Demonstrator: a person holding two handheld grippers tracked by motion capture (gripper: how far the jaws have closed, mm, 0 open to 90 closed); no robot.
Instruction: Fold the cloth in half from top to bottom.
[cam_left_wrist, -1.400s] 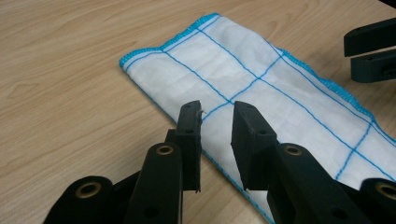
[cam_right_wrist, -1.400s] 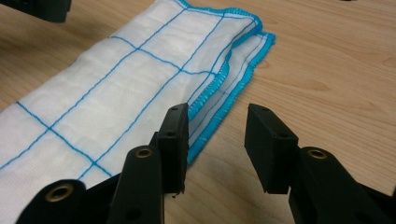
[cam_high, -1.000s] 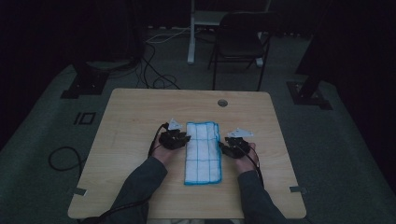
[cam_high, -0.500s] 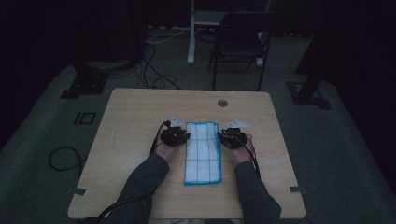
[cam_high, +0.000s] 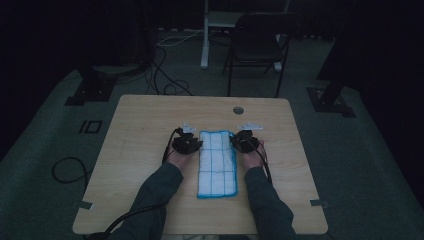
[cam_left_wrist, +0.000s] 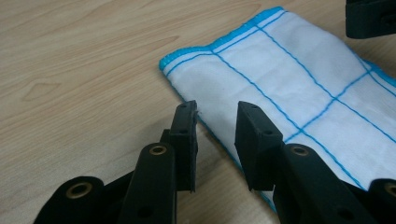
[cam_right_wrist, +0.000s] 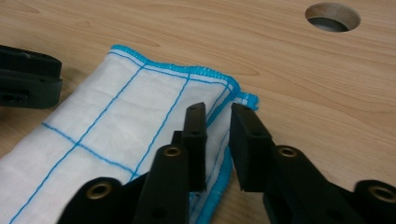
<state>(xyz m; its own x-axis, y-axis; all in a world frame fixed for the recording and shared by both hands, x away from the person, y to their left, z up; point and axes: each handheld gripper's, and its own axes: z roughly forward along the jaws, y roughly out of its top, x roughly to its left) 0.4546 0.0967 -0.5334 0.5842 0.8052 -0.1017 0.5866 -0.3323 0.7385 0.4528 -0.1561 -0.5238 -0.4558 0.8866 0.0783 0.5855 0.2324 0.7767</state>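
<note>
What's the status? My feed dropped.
Left gripper open, straddling the cloth edge. Right gripper just been closing over the opposite edge, gap remains. Nothing in the way.

A light wooden bench (cam_high: 150, 135) with rounded corners stands on a grey-green floor (cam_high: 45, 150), and a round cable hole (cam_high: 238, 110) sits near its far edge, right of the middle. Beyond the bench a dark folding chair (cam_high: 260, 45) stands beside a pale upright post (cam_high: 205, 35), with loose cables (cam_high: 165, 75) trailing over the floor to their left. Dark stand feet (cam_high: 87, 92) rest on the floor off both far corners, the other foot (cam_high: 330, 100) at the right, and a black cable loop (cam_high: 67, 170) lies on the floor left of the bench.
</note>
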